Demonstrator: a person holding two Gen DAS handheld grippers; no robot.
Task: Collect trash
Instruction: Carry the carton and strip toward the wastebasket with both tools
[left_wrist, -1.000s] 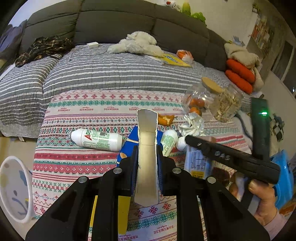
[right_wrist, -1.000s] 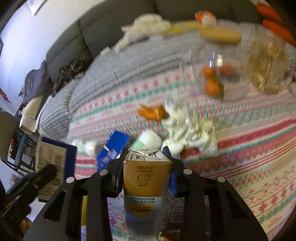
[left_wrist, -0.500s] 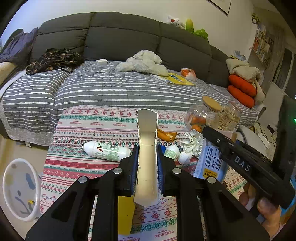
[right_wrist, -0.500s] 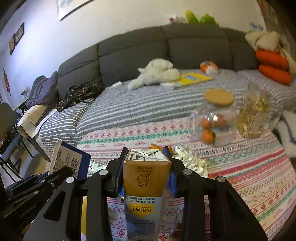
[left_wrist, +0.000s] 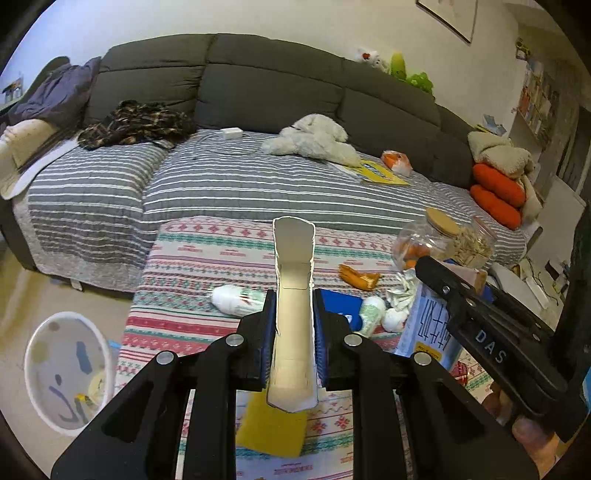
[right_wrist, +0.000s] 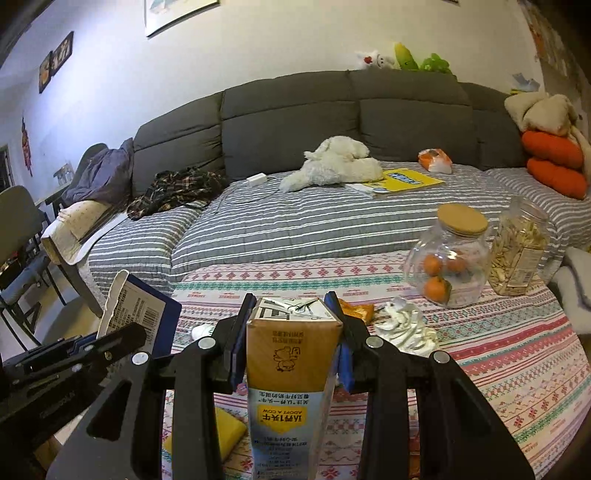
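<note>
A flattened blue cardboard box (left_wrist: 293, 314) with an open pale end stands upright, pinched between the closed fingers of the left gripper (left_wrist: 294, 328), while the right gripper (right_wrist: 291, 332) clamps an upside-down tan and white milk carton (right_wrist: 293, 373) above the table. Below them, on the patterned tablecloth (right_wrist: 498, 369), lie a white bottle (left_wrist: 236, 299), orange peel (left_wrist: 358, 277), crumpled tissue (right_wrist: 406, 328) and a yellow sponge (left_wrist: 271, 428), with a cork-lidded glass jar (right_wrist: 448, 254) of oranges at the far right. A white waste bin (left_wrist: 66, 373) sits on the floor at the near left, and a grey sofa (right_wrist: 332, 110) with a striped cover fills the far side.
</note>
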